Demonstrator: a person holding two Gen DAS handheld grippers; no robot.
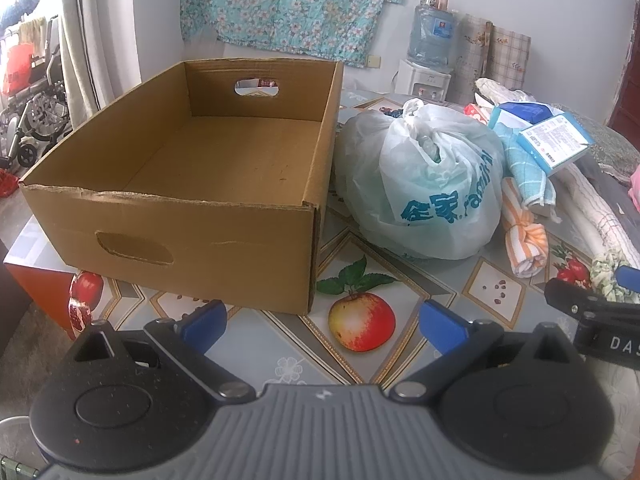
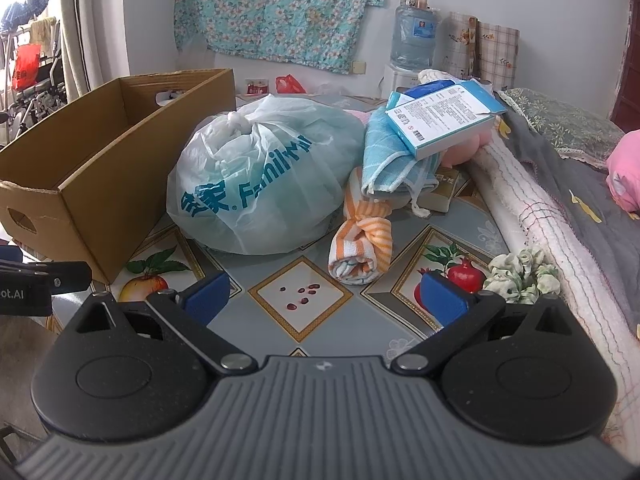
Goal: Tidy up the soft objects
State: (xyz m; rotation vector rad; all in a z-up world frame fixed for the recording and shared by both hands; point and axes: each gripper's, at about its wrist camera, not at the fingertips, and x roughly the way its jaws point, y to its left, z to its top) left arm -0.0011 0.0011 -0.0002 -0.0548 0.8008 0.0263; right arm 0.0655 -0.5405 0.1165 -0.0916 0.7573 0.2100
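An empty open cardboard box (image 1: 208, 216) (image 2: 96, 168) stands at the table's left. Right of it lies a knotted white plastic bag with blue lettering (image 1: 428, 184) (image 2: 260, 176). Beside the bag lie a rolled orange-striped towel (image 1: 524, 236) (image 2: 364, 240), a blue striped towel (image 1: 524, 168) (image 2: 392, 160) and a green-white scrunchie (image 2: 520, 276) (image 1: 608, 280). My left gripper (image 1: 322, 326) is open and empty, near the box's front corner. My right gripper (image 2: 324, 296) is open and empty, in front of the orange towel.
A blue-white carton (image 2: 444, 116) (image 1: 556, 140) rests on the blue towel. A quilted bed edge (image 2: 540, 216) runs along the table's right side. A water dispenser (image 2: 412, 40) stands at the back wall. The tablecloth (image 1: 360, 360) has fruit prints.
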